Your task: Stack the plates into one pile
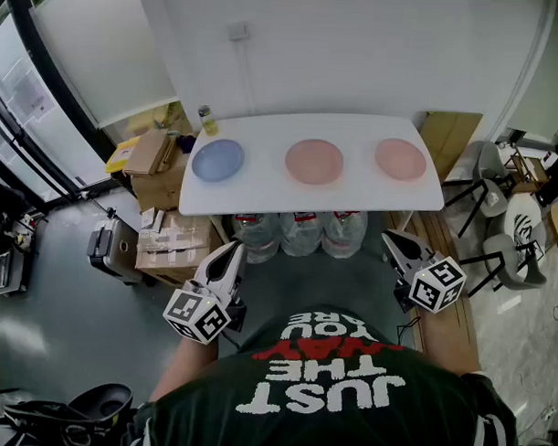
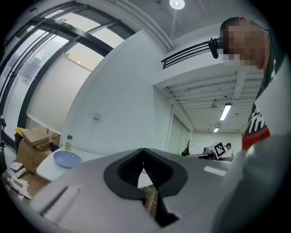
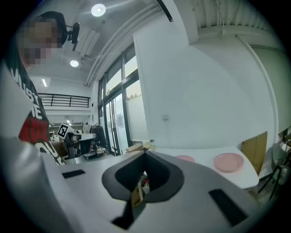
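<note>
Not started yet imo: blue plate (image 1: 217, 160), middle pink plate (image 1: 314, 161) and right pink plate (image 1: 400, 159) sit apart on the table (image 1: 261, 200), while left gripper (image 1: 234, 250) and right gripper (image 1: 389, 237) hang short of it, jaws pressed together and empty, so next up is reaching in and opening.

Blue plate (image 1: 217, 160) — pink middle plate (image 1: 314, 161) — pink right plate (image 1: 400, 159)

The left gripper (image 1: 232, 252) and right gripper (image 1: 390, 240) point forward, roughly level, jaws together and empty.
</note>
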A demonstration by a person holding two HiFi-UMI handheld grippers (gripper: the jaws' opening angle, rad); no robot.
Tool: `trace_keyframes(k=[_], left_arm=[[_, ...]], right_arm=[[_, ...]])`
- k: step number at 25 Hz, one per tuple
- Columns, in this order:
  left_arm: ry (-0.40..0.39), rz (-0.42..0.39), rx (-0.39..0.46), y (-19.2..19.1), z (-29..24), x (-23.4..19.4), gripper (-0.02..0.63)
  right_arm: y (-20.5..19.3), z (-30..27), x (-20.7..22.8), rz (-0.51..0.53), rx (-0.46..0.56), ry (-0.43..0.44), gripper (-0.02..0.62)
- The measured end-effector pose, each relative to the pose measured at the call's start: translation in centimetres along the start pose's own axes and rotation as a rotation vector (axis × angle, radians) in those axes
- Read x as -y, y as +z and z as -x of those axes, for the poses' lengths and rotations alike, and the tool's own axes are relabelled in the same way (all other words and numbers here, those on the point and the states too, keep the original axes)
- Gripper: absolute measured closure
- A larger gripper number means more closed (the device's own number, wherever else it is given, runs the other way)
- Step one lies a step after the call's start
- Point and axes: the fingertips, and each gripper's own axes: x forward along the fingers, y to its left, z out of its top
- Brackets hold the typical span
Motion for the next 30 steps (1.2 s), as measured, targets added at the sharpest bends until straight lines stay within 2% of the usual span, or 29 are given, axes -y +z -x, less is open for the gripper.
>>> trace_keyframes(k=[13,19,25,30], left_arm=[[0.009,-0.011,-0.013,0.0,-2.1,2.2,0.601],[0.018,-0.017,-0.017,-0.5,-4.7,5.7,0.601],[0.023,0.003,-0.032,-2.4,-8.1,10.0,0.601],[0.017,-0.039,-0.074,-3.9,-10.1,11.9,0.601]], right_arm=[[0.7,1.0,1.6,0.010,0.013,0.035,0.589],[1.8,3.7,4.5,-0.013,0.040,0.057,0.589],[1.1,7.1,7.5,0.021,0.028,0.105,0.589],[0.1,7.4,9.7,0.008,0.014,0.130,0.588]])
